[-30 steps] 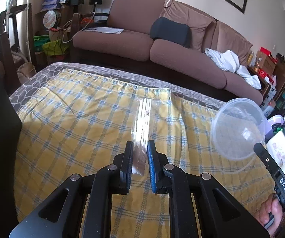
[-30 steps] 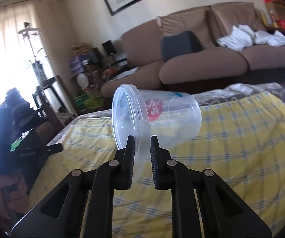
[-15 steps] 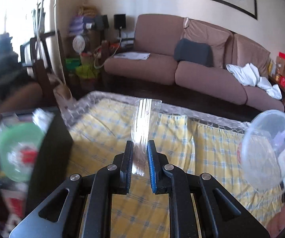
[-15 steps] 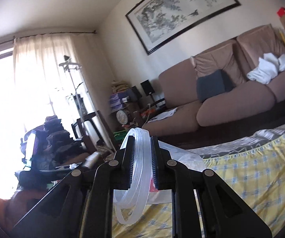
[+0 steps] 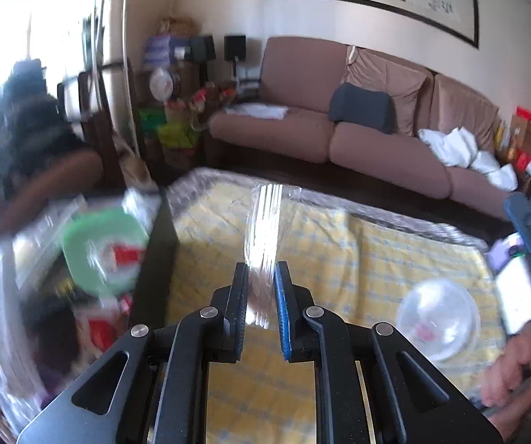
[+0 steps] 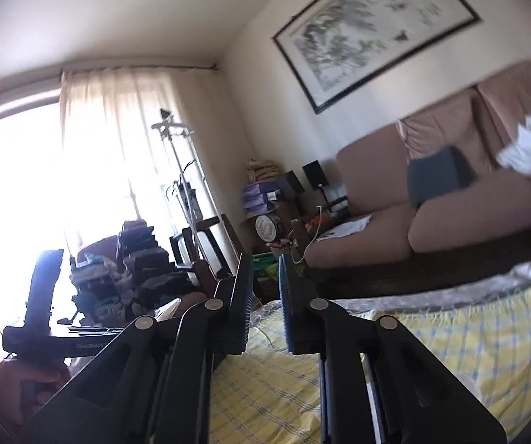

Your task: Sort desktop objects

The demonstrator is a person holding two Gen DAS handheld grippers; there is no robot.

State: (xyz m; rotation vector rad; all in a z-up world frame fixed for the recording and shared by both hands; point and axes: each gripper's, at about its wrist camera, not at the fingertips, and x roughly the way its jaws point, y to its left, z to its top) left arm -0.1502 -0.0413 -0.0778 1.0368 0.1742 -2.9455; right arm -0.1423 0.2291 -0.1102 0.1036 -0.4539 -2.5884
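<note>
Over the yellow checked tablecloth (image 5: 339, 259), the clear tub (image 5: 437, 320) lies near your right hand, your left gripper (image 5: 261, 281) clamps a wrapped pack of plastic forks (image 5: 265, 229), and your right gripper (image 6: 266, 277) stands narrowly parted, holding nothing.

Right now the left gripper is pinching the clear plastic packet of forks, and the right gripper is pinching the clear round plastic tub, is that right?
Only the first half. The left gripper does pinch the clear plastic packet of forks. The right gripper holds nothing: the right wrist view shows an empty gap between its fingers. The clear round plastic tub lies on the yellow checked cloth.
</note>
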